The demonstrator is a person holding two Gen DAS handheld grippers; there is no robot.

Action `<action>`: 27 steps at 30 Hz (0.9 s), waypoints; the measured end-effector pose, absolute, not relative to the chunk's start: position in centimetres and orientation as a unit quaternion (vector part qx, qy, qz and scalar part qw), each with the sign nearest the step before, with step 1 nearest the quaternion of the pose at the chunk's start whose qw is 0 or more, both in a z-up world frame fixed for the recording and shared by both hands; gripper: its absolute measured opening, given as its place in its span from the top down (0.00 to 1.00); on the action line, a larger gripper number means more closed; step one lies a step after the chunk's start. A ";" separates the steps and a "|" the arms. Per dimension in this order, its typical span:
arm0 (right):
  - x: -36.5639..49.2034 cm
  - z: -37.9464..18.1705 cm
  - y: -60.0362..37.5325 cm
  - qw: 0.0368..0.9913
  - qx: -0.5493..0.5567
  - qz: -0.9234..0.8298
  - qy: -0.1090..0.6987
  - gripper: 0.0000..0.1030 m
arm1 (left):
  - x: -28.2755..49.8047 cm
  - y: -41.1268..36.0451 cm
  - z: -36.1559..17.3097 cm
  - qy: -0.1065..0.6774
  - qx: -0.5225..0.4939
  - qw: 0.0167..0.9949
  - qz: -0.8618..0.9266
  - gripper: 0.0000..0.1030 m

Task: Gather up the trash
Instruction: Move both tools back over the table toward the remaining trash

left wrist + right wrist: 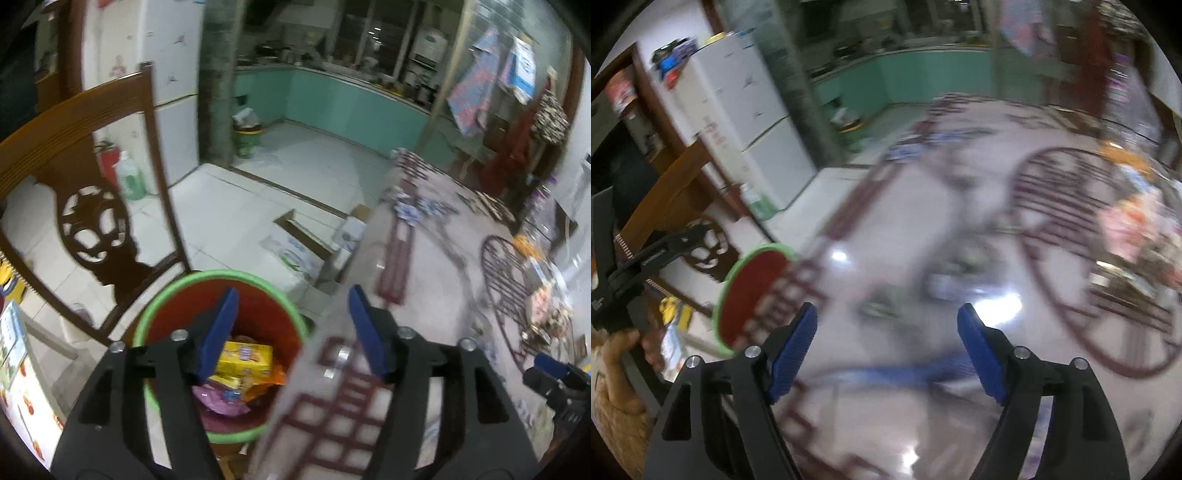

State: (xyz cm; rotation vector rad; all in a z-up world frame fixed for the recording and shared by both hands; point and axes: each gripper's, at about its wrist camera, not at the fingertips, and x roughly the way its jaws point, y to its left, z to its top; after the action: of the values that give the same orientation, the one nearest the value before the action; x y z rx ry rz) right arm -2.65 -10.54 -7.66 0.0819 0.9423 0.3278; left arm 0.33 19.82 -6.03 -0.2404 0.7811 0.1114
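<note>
Red bin (221, 354) beside the table (436, 258) already holds wrappers; left gripper (291, 332) hangs above it, jaws apart, empty. Right gripper (886, 347), also spread, looks headed for table scraps next.

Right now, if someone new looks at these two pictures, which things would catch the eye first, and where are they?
First the red bin with the green rim, on the floor beside the table, directly under the open left gripper; it already holds a yellow box and a pink wrapper. Next the carved wooden chair, just left of the bin. In the right wrist view the open right gripper hangs over the patterned table, which is heavily blurred.
</note>
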 end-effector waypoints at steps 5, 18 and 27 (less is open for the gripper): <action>-3.3 -7.9 -18.9 0.889 0.050 0.078 0.448 0.21 | 1.2 14.2 -5.9 0.384 -0.083 0.920 0.002 0.29; 2.2 -8.7 -33.0 0.897 0.077 -0.063 0.431 0.21 | 1.6 3.2 -7.6 0.399 -0.018 0.908 -0.126 0.21; 6.4 -12.9 -34.3 0.869 0.057 -0.039 0.489 0.32 | 1.0 -2.9 -8.5 0.383 0.045 0.904 -0.184 0.16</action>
State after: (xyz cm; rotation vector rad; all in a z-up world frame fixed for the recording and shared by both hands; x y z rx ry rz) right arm 6.42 -34.35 -12.89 0.1192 1.0237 -0.0808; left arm 1.02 -2.86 -8.48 0.0921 0.7906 -0.3811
